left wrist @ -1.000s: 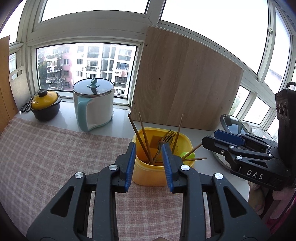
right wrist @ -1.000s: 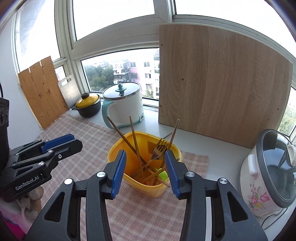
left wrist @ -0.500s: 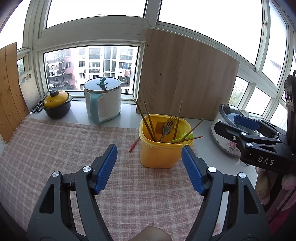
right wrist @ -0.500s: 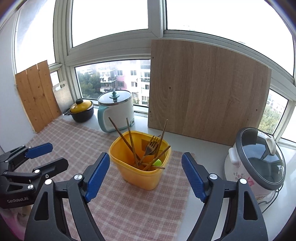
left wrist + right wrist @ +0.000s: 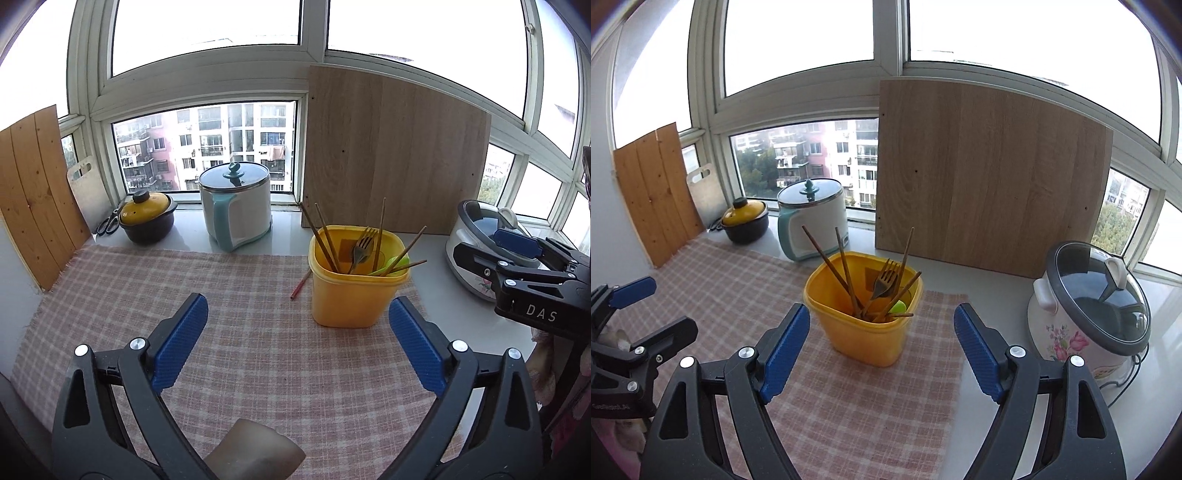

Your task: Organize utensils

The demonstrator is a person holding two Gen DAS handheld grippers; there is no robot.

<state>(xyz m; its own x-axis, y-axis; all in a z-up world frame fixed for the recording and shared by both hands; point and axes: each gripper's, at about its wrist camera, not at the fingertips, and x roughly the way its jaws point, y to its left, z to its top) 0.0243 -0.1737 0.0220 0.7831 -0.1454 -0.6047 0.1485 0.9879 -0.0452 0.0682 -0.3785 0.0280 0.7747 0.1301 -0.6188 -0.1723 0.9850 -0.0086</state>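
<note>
A yellow plastic tub [image 5: 351, 295] stands on the checked cloth [image 5: 240, 332] and holds several wooden chopsticks, a fork [image 5: 364, 243] and a green spoon [image 5: 397, 264]. One red-tipped chopstick [image 5: 300, 284] lies on the cloth just left of the tub. My left gripper [image 5: 297, 343] is open and empty, held back from the tub. My right gripper [image 5: 881, 350] is open and empty, with the tub [image 5: 864, 325] ahead between its fingers. Each gripper shows at the edge of the other's view.
A white electric pot with a teal handle [image 5: 236, 206], a small yellow-lidded black pot [image 5: 147, 218] and scissors [image 5: 107, 225] stand on the sill behind. A large wooden board [image 5: 391, 162] leans on the window. A flowered rice cooker [image 5: 1089, 306] stands at the right.
Both grippers have opened wide and pulled back from the tub. The tub now looks smaller and farther away in both views.
</note>
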